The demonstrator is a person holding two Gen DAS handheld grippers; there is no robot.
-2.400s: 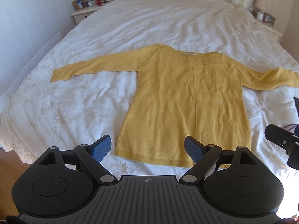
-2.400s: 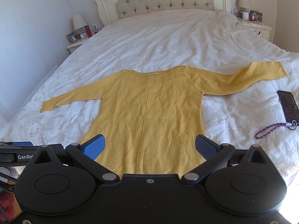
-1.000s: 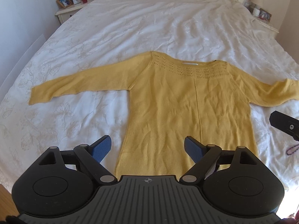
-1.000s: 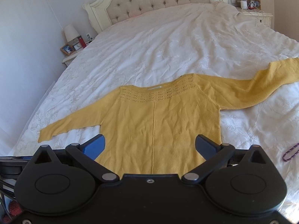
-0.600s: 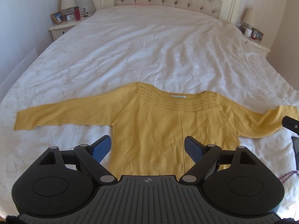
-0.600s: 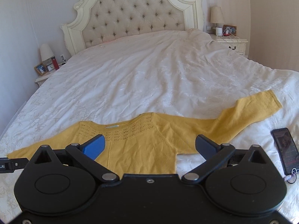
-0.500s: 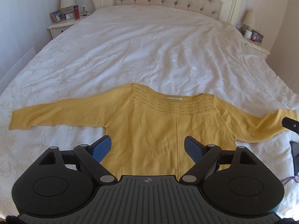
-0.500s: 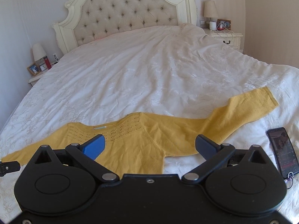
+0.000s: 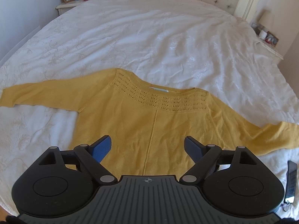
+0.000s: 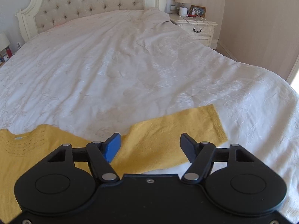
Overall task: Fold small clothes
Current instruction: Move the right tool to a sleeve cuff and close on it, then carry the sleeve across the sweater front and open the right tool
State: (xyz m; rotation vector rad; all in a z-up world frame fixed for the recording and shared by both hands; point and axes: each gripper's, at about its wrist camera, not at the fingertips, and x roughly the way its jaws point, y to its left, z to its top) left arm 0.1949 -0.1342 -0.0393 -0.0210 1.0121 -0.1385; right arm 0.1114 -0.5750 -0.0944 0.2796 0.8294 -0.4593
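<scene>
A yellow long-sleeved sweater (image 9: pixel 149 123) lies flat and spread out on the white bed (image 9: pixel 168 46), neckline away from me, both sleeves stretched sideways. My left gripper (image 9: pixel 147 147) is open and empty, hovering over the sweater's body below the neckline. My right gripper (image 10: pixel 150 145) is open and empty, just above the sweater's right sleeve (image 10: pixel 168 141), near its cuff. The sweater's neckline (image 10: pixel 24 140) shows at the left of the right wrist view.
A dark phone (image 9: pixel 291 179) with a cord lies on the bed right of the sweater. A tufted headboard (image 10: pixel 89 1) stands at the far end. Nightstands (image 10: pixel 196 28) with lamps and frames flank the bed (image 9: pixel 71 5). The bed's right edge drops off (image 10: pixel 280 93).
Both grippers have moved forward over the sweater. The right one has swung right, from over the body to over the right sleeve. Both stay open.
</scene>
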